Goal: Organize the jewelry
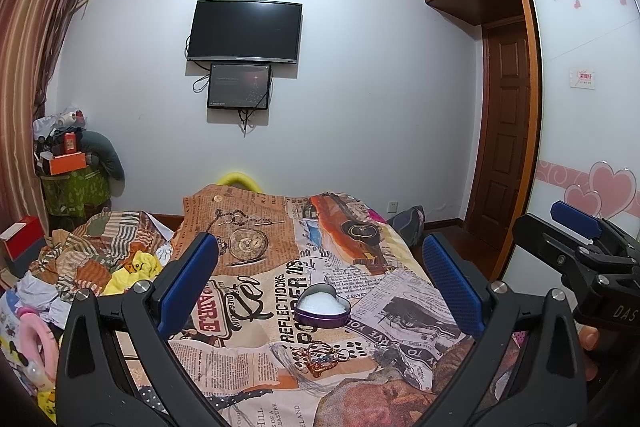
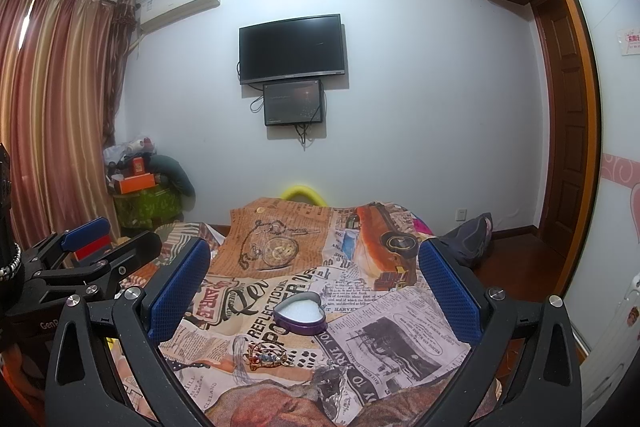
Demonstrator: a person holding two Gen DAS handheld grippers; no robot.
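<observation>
A purple heart-shaped tin [image 1: 322, 307] with white padding lies open on a newspaper-print cloth [image 1: 256, 291]. A small heap of gold jewelry [image 1: 320, 357] lies just in front of it. Both also show in the right wrist view: the tin [image 2: 300, 315] and the jewelry [image 2: 266, 350]. My left gripper [image 1: 320, 267] is open and empty, held above and behind them. My right gripper [image 2: 314, 269] is open and empty too. The right gripper shows at the right edge of the left wrist view [image 1: 576, 223]; the left gripper shows at the left edge of the right wrist view [image 2: 86, 231].
The cloth covers a bed with a pile of crumpled clothes [image 1: 100, 259] at its left. A TV [image 1: 245, 31] hangs on the far wall. A cluttered stand [image 1: 72, 171] is by the curtain. A wardrobe [image 1: 584, 107] and door stand at right.
</observation>
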